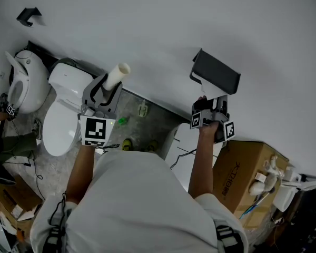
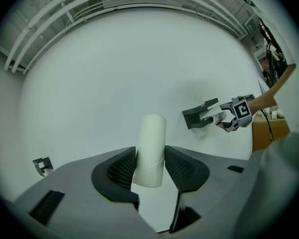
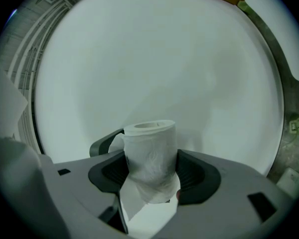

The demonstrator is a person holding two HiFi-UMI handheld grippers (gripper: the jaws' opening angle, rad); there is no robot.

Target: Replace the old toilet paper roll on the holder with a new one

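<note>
My left gripper [image 1: 108, 92] is shut on a bare pale tube [image 1: 117, 75], an empty roll core, and holds it up away from the wall; the core [image 2: 150, 149] stands upright between the two pads. A dark toilet paper holder [image 1: 216, 73] with its cover lifted hangs on the white wall. Just below it, my right gripper [image 1: 210, 104] is shut on a roll of white toilet paper [image 3: 150, 156] with a loose tail hanging down. A dark arm of the holder [image 3: 104, 142] shows right behind that roll. From the left gripper view the holder [image 2: 199, 116] lies far to the right.
A white toilet [image 1: 63, 109] stands below my left arm, with another white fixture [image 1: 26, 80] further left. A cardboard box [image 1: 242, 173] sits at the right by the wall. A black hook [image 1: 29, 16] is on the wall. Small green items [image 1: 122, 121] lie on the floor.
</note>
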